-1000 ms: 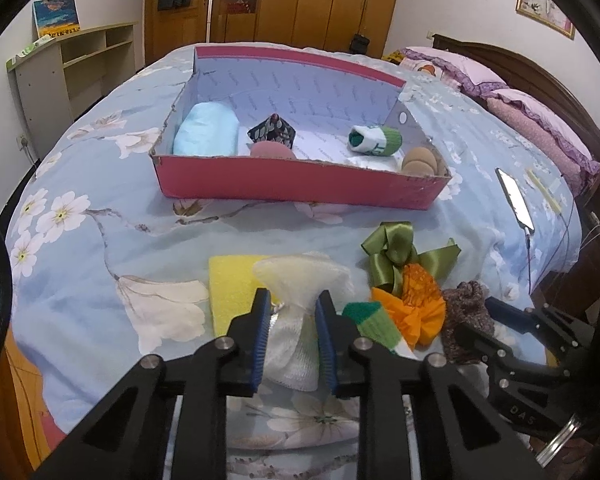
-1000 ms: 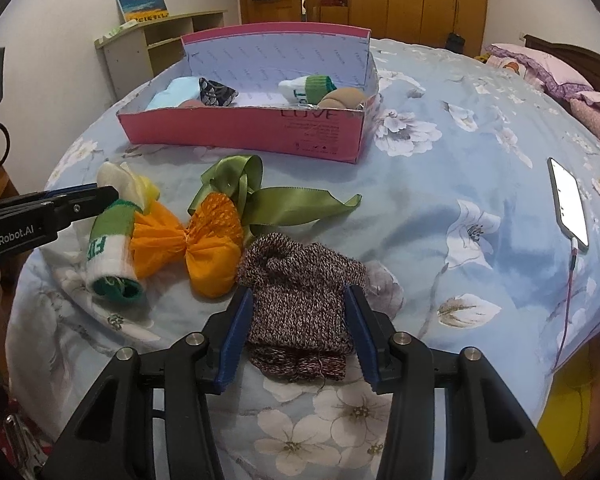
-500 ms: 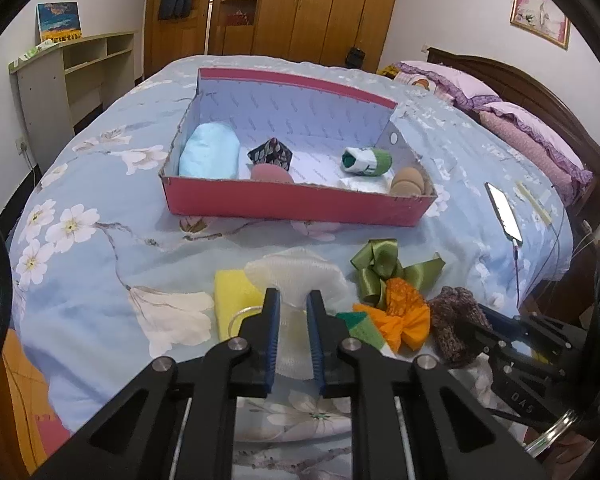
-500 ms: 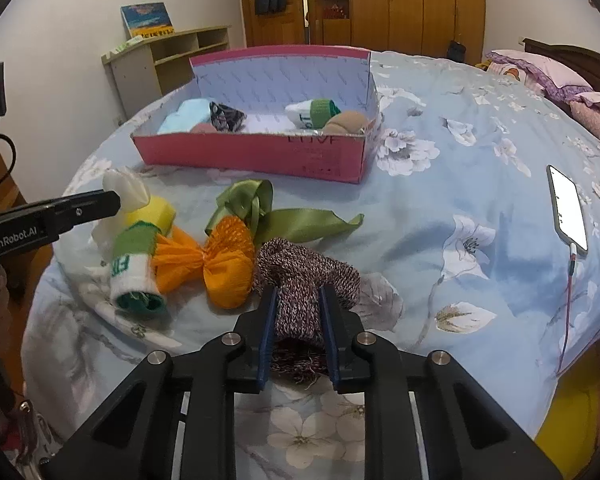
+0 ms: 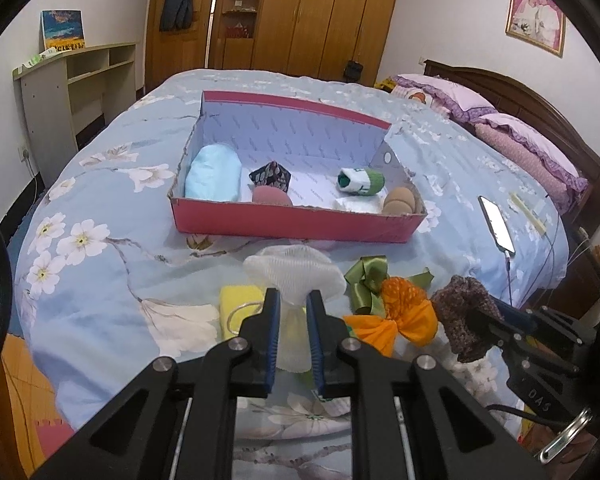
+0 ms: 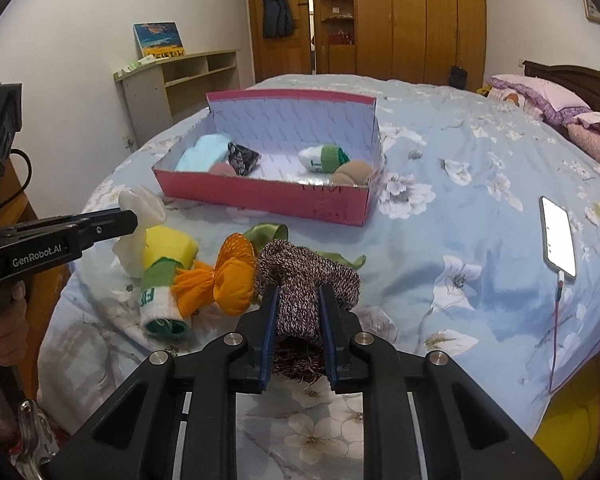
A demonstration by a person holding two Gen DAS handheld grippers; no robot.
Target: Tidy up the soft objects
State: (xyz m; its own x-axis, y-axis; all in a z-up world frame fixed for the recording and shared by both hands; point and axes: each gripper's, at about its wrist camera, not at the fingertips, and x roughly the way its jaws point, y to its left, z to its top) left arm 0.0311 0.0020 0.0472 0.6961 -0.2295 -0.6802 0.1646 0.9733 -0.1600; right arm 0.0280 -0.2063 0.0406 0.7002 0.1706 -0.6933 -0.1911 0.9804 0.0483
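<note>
My left gripper [image 5: 293, 296] is shut on the neck of a white mesh pouch [image 5: 296, 268], held just above the bed. My right gripper [image 6: 298, 292] is shut on a brown knitted sock [image 6: 308, 268], also raised off the quilt. On the bed between them lie an orange bow [image 6: 228, 276], a green ribbon [image 5: 366, 276], a yellow sponge [image 5: 240, 296] and a green-and-white sock [image 6: 158, 296]. Further back stands the pink box [image 5: 296, 226], holding a light blue roll [image 5: 212, 176], another green-and-white sock [image 5: 360, 180] and several other soft pieces.
A lit phone [image 6: 558, 236] on a cable lies on the quilt to the right. Pillows [image 5: 532, 148] and a headboard are at the far right. A shelf unit [image 5: 80, 80] stands by the left wall, with wardrobes behind. A hand [image 6: 8, 320] holds the left gripper's handle.
Both grippers closed: the left on the white mesh pouch, the right on the brown knitted sock. Both then rose a little, lifting their pieces off the quilt.
</note>
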